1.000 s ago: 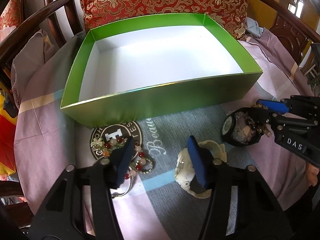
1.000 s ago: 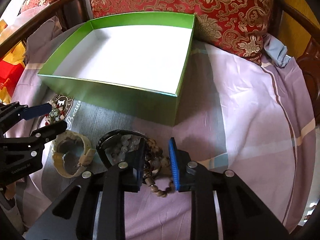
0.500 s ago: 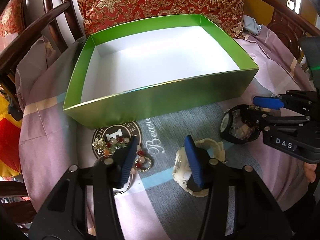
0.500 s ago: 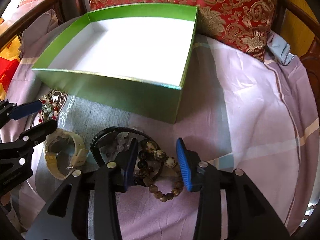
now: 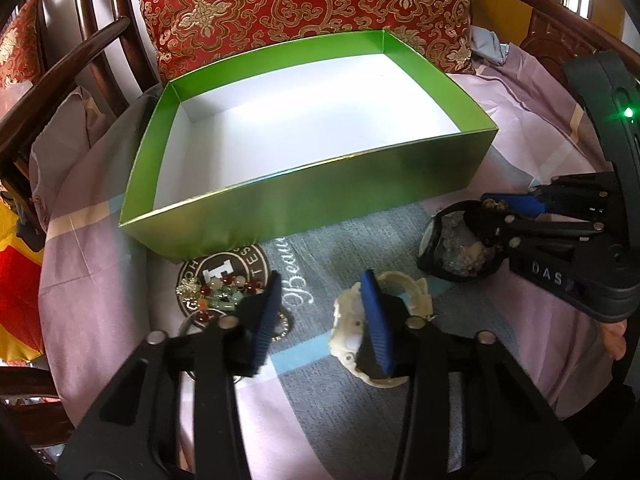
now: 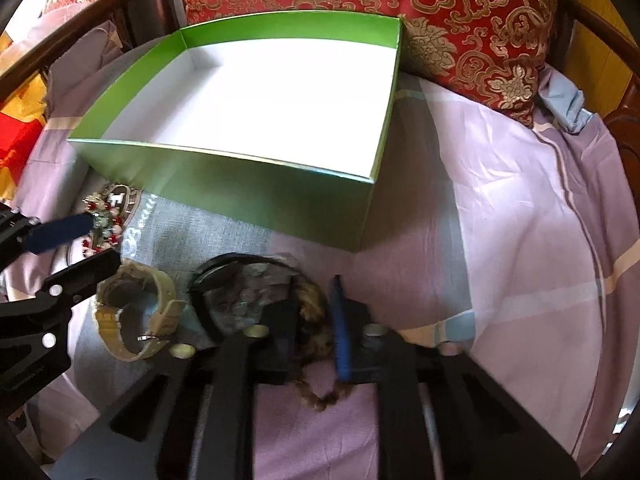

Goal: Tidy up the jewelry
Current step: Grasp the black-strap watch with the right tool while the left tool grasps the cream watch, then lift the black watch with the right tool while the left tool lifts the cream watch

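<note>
A shiny green box (image 5: 320, 200) (image 6: 240, 192) with a bare white floor stands at the back of the cloth. My left gripper (image 5: 320, 316) (image 6: 102, 240) is open, low over the cloth. A red and green bead bracelet (image 5: 220, 292) (image 6: 104, 216) lies by its left finger, and a cream watch (image 5: 344, 312) (image 6: 164, 292) sits under its right finger. My right gripper (image 6: 314, 316) (image 5: 486, 212) is shut on a brown bead bracelet (image 6: 312, 308). That bracelet lies against a black watch (image 6: 224, 268) (image 5: 430, 240) holding pale crystal beads (image 6: 248, 292).
A red and gold cushion (image 5: 300, 8) (image 6: 460, 20) leans behind the box. Dark wooden chair rails (image 5: 60, 80) curve around the sides. The lilac checked cloth (image 6: 500, 220) lies bare to the right of the box. A hand (image 5: 612, 340) holds the right gripper.
My right gripper's fingers opened wider half a second ago and have now drawn in onto the brown bead bracelet. My left gripper's gap has narrowed a little and it has hardly shifted.
</note>
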`<state>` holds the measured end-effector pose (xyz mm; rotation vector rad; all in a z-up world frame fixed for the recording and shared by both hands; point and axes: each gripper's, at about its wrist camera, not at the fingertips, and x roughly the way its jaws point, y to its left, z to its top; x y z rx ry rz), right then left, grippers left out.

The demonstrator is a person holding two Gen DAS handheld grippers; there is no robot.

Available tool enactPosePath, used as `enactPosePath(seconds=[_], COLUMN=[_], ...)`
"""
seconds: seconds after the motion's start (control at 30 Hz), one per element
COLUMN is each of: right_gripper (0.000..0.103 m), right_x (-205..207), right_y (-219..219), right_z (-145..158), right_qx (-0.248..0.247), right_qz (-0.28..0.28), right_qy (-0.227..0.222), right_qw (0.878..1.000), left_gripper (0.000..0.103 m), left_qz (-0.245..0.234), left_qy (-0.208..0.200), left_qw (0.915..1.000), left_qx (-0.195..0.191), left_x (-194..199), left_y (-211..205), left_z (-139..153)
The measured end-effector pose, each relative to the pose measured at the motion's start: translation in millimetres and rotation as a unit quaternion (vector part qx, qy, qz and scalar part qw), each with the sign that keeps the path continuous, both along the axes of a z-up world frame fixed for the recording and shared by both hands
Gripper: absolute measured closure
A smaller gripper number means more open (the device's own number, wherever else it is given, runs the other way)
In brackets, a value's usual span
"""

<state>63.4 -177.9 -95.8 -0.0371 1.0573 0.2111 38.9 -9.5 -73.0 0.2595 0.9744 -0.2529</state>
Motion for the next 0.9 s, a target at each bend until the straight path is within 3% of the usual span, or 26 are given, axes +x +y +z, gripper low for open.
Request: enactPosePath(seconds=[0.23,0.33,0.9], right_gripper=[0.089,0.089,0.090], right_x=[-2.2,-5.1,-18.2], right_y=[5.2,4.8,3.8], right_z=[4.4,9.2,21.6], right_qx=[-0.017,-0.015,-0.037], right_qz=[-0.001,-0.002,-0.003], right_qy=[-0.013,-0.020,-0.051], right_qw=[1.000,1.000,0.998], left_gripper=[0.081,0.092,0.099], left_qz=[0.007,0.023,0.030], left_qy=[0.009,0.024,0.028], left_qw=[0.9997,0.9990,0.9985], left_qx=[-0.021,-0.030,-0.037], left_x=[3.4,9.8,14.0], left_y=[6.3,13.4,17.0], left_z=[0.1,-2.2,-3.7])
